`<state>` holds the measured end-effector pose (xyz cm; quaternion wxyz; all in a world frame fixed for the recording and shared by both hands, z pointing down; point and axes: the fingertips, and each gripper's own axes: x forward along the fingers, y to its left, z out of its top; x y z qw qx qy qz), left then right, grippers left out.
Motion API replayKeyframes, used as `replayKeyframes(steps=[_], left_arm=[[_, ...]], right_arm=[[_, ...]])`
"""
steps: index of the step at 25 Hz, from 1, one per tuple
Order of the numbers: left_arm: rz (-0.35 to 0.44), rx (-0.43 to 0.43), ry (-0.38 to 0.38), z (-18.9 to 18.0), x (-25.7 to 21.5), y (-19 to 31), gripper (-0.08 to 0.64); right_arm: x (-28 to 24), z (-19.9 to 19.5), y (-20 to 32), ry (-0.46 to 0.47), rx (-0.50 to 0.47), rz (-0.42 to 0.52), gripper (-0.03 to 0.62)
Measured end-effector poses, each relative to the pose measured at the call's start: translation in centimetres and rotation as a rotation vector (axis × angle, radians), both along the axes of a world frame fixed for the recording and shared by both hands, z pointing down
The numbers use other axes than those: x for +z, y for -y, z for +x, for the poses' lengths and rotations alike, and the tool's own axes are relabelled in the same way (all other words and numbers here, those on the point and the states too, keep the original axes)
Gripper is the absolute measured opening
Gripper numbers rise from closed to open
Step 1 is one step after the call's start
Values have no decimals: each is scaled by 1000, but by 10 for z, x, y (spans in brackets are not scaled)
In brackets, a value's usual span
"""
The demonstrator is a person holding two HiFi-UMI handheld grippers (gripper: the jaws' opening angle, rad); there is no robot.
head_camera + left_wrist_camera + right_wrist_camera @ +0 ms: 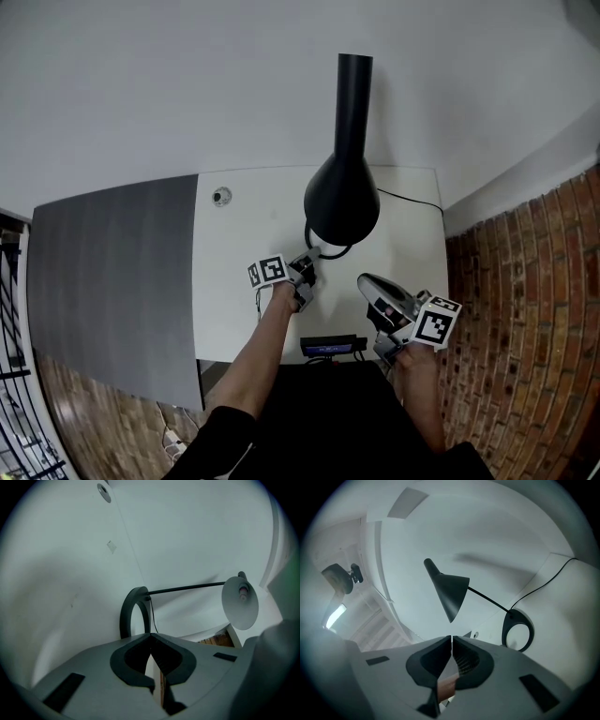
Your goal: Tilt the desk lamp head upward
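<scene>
Head view gives us the room from above, and we take it from the left edge across. Black metal railing bars (9,375) stand at the far left. Next to them lies a dark grey flat panel (112,281) that butts against the white rectangular desk top (234,319). A pale plain wall (187,84) runs behind both. Near the desk's back left corner we see a small round silver grommet (221,196). At the front edge sits a small black device (328,347) with a bluish glint; we cannot tell what it is.

Over the front middle of the desk we hold the left gripper (307,262), close to the black ring-shaped lamp base (330,249). In the left gripper view its jaws are clenched tip to tip and empty, and the ring stands ahead of them on the white surface. Above the base hangs the black cone-shaped desk lamp head (342,197), its wide mouth turned down toward the desk, apart from both grippers. A thin black cable (408,199) trails from behind it toward the desk's right edge.

Right of the lamp we hold the right gripper (367,283), jaws pressed together and empty, pointed at the lamp across bare desk. Red brickwork (525,309) fills the right side.
</scene>
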<state>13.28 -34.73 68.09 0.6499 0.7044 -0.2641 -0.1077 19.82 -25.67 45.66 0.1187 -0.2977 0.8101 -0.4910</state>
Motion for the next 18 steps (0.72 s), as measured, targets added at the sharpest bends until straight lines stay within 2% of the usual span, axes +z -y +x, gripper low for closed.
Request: replayKeyframes(steps=[3, 9, 18], left_arm=[[-28, -1, -6, 1, 6, 2, 9], [-87, 11, 38, 5, 14, 3, 9], [-86, -9, 46, 5, 13, 6, 9]], right_arm=[[0, 1, 0, -6, 4, -3, 15], [2, -2, 2, -7, 2, -8, 15], [-3, -12, 9, 16, -14, 18, 15]])
